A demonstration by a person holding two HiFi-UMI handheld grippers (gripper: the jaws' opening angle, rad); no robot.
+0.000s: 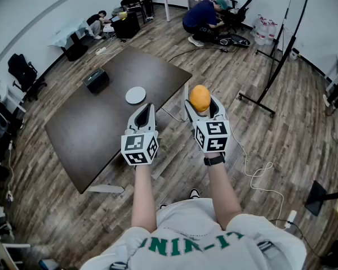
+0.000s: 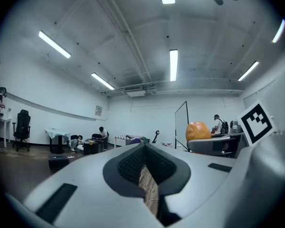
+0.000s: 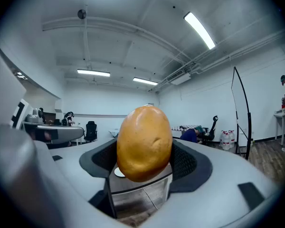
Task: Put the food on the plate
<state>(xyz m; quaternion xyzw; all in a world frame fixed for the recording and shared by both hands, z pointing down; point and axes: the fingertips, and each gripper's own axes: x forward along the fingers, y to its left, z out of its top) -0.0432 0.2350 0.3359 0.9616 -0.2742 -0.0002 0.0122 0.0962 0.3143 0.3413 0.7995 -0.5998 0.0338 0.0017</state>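
My right gripper (image 1: 201,110) clamps the orange-brown egg-shaped potato (image 1: 200,98), long axis upright. Small round white plate (image 1: 136,95) at nine-to-ten o'clock. Left gripper (image 1: 143,116) closed, empty.

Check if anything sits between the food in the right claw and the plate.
Nothing visible does. The food is clamped in the right claw, off the near edge of the table; the plate lies on it ahead. The black box sits beyond the plate, off the line. The left claw hovers shut close beside that line.
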